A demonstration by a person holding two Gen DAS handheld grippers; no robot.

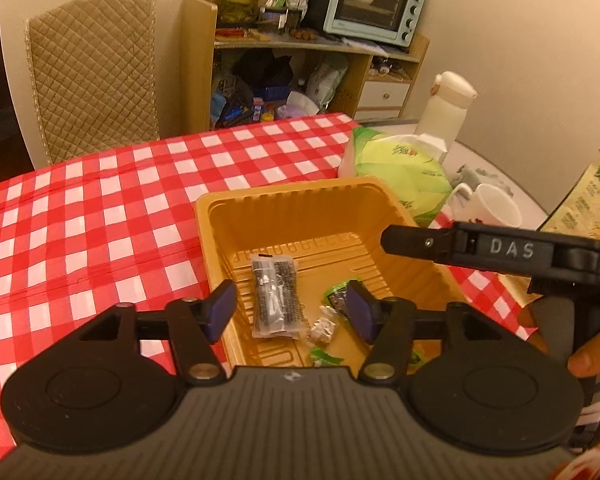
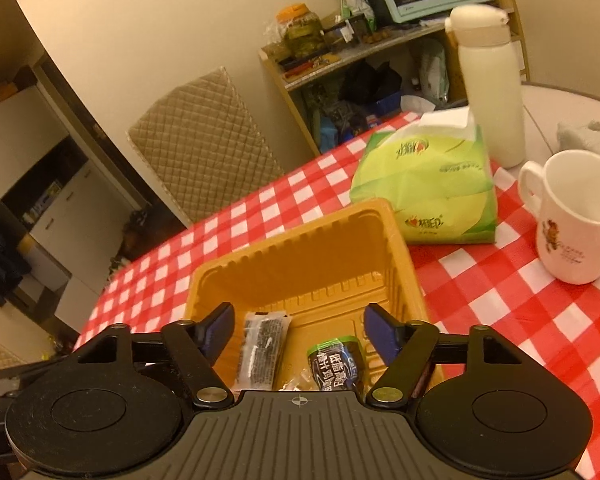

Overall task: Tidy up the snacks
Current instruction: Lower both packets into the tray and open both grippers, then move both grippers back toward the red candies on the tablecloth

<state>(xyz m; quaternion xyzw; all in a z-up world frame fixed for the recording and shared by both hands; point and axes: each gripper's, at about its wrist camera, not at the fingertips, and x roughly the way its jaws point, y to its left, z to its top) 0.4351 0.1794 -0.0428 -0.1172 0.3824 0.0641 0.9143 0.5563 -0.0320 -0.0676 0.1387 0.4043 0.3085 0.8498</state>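
Observation:
An orange plastic tray sits on the red-checked tablecloth. Inside lie a clear packet with dark contents, a green-and-black snack packet and a small pale wrapped sweet. My left gripper hovers over the tray's near end, open, with nothing pressed between its blue pads. My right gripper is also open above the tray, the packets lying below it. The right gripper's black finger reaches in from the right in the left wrist view.
A green tissue pack, a white mug and a white bottle stand beyond the tray to the right. A quilted chair and a shelf with a toaster oven are behind the table. A hand holds the right tool.

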